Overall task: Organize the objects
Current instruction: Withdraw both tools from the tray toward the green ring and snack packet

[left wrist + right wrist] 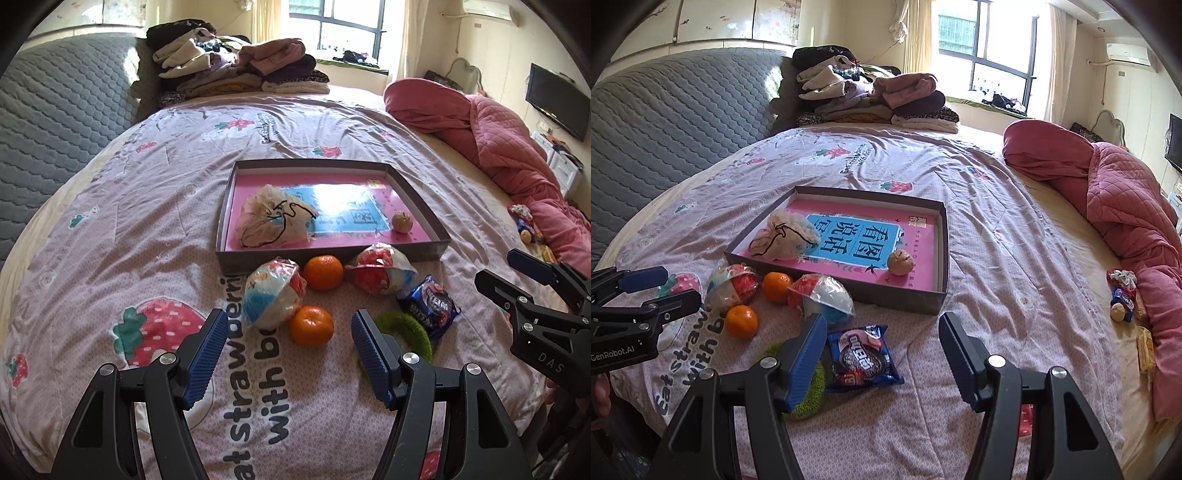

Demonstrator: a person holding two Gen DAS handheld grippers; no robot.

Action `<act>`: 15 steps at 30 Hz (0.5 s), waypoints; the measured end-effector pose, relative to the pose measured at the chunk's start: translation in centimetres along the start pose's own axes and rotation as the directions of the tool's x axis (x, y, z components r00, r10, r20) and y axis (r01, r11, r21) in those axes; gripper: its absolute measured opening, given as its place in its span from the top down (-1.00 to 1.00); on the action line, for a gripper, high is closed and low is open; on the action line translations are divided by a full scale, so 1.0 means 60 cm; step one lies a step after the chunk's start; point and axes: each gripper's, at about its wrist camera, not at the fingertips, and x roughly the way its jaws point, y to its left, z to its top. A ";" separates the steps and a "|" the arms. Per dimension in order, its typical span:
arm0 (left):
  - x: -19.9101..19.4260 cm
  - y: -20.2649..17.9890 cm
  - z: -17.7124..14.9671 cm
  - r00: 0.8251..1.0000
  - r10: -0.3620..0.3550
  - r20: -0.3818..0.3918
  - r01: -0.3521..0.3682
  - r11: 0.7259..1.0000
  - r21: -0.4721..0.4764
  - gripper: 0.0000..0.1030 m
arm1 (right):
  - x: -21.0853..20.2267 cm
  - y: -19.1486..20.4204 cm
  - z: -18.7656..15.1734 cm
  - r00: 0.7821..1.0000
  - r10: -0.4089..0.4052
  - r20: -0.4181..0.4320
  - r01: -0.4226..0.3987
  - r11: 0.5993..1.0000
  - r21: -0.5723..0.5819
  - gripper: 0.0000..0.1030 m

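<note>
Snacks (1124,295) beside the pink quilt (1126,206) show clearly only rightward; both hand-held grippers gape.

The bedsheet (147,229) is soft matt printed cloth, creased, and the shallow box (938,291) looks like grey cardboard with a glossy pink paper sheet inside. At its 6 o'clock edge lie dimpled-skinned oranges (311,325), crinkly clear-plastic-wrapped balls (271,291) and a shiny foil cookie packet (862,356). Each claw (288,354) is matt black plastic with ribbed blue pads (807,363) and bright metal screws.
</note>
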 end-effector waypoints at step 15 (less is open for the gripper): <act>0.017 -0.027 -0.044 0.999 -0.014 -0.047 0.016 0.999 0.030 -0.37 | 0.011 0.002 -0.040 0.999 -0.004 -0.035 0.003 1.000 -0.009 -0.22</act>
